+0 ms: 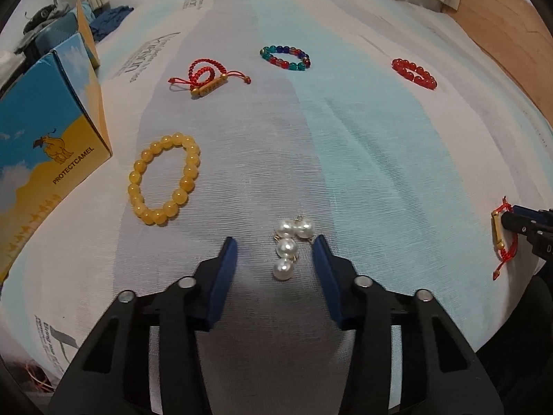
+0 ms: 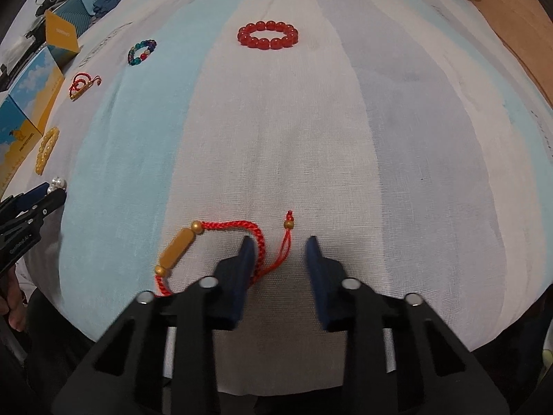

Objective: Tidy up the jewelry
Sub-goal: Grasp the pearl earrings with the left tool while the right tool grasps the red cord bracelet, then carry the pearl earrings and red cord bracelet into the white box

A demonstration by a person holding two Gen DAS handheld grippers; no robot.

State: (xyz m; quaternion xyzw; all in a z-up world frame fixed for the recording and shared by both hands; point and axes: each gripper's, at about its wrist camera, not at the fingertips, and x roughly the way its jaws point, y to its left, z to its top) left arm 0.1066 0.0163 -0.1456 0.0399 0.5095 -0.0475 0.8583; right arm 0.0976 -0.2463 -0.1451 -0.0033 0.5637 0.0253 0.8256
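Looking down my left gripper [image 1: 274, 247], I see its fingers [image 1: 226, 259] standing partly open around the pearls [image 1: 290, 243], which lie on the striped cloth [image 1: 363, 145] of the surface. The right finger sits just beside the upper pearls; whether it touches them I cannot tell, and the left finger is clear of them, so nothing is gripped.

My right gripper [image 2: 278, 247] is also partly open. Its left finger rests against the braid of a red cord bracelet [image 2: 221, 226], and the cord's loose tails run up between the fingers to a small gold bead. The right finger touches nothing, so no grip is made here.

Only the left view shows the box [image 1: 58, 138] closely, with its camel picture and printed lettering, and the yellow bead bracelet [image 1: 166, 178] as a full ring beside it. From the right view that bracelet is a thin sliver at the edge. Only the right view shows the red bead bracelet [image 2: 268, 36] as a full ring straight ahead, and the whole cord bracelet with its long gold tube; the left view catches just its end beside my other gripper at the right edge. Both views show the multicoloured bead bracelet [image 1: 285, 57] and a second red cord bracelet [image 1: 207, 77] farther back.
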